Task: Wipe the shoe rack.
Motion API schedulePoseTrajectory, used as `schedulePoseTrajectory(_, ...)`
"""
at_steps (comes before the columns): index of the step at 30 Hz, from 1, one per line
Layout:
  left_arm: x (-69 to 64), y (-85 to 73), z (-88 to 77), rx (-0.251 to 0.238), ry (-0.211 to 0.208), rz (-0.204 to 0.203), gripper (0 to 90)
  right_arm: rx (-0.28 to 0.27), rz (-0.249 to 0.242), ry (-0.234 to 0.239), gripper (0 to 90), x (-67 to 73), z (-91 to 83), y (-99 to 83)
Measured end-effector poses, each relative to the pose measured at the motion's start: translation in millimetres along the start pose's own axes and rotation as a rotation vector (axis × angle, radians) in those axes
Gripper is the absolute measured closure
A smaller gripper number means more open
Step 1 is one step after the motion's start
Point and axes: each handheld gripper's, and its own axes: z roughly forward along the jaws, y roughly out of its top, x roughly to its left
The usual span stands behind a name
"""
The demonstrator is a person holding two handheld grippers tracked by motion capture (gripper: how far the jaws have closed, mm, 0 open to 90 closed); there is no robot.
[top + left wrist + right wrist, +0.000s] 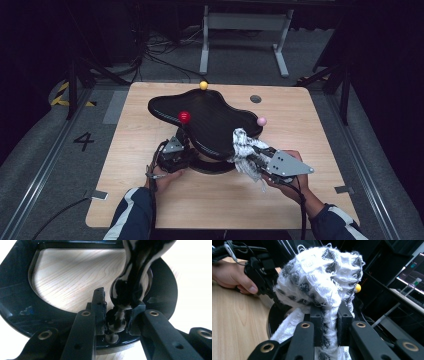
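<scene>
Black leaf-shaped tray (210, 112) stood on its ring base at table (150, 200) centre. Left gripper (172, 150) pinched its stem (127, 285); right gripper (252, 157) clamped the checked cloth (242, 145) against the tray's near edge. Wiping would go best with the stem braced.

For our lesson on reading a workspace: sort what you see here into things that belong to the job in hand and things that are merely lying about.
In the job:
- black stand, its stem clamped by the left hand-held gripper
- white-and-grey cloth, pinched by the right hand-held gripper

Lying about:
- white frame on the floor behind
- cables on the floor
- number marking beside the table
</scene>
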Motion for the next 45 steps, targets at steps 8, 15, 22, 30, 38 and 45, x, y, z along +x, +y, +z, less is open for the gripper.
schedulePoseTrajectory(8, -0.6, -0.1, 1.8, 0.016, -0.006, 0.004, 73.8, 0.026, -0.005, -0.024, 78.9, -3.2, 3.3, -3.0)
schedulePoseTrajectory(15, -0.6, 0.2, 2.5, 0.017, -0.007, 0.006, 74.0, 0.107, 0.055, -0.08, 79.0, -24.2, 14.2, -25.7)
schedulePoseTrajectory(22, -0.5, 0.5, 2.7, 0.019, -0.005, 0.01, 74.0, 0.183, 0.1, -0.147, 79.3, -44.4, 25.0, -50.9)
schedulePoseTrajectory(30, -0.6, 0.4, 2.9, 0.02, -0.011, 0.007, 74.0, 0.275, 0.145, -0.22, 79.5, -66.6, 35.8, -78.3)
schedulePoseTrajectory(38, -1.1, 0.5, 2.5, 0.026, -0.01, 0.003, 74.0, 0.303, 0.184, -0.25, 79.5, -75.3, 40.4, -92.2)
schedulePoseTrajectory(45, -1.5, 0.4, 2.5, 0.026, -0.01, 0.002, 74.0, 0.242, 0.162, -0.206, 79.4, -65.7, 34.7, -76.2)
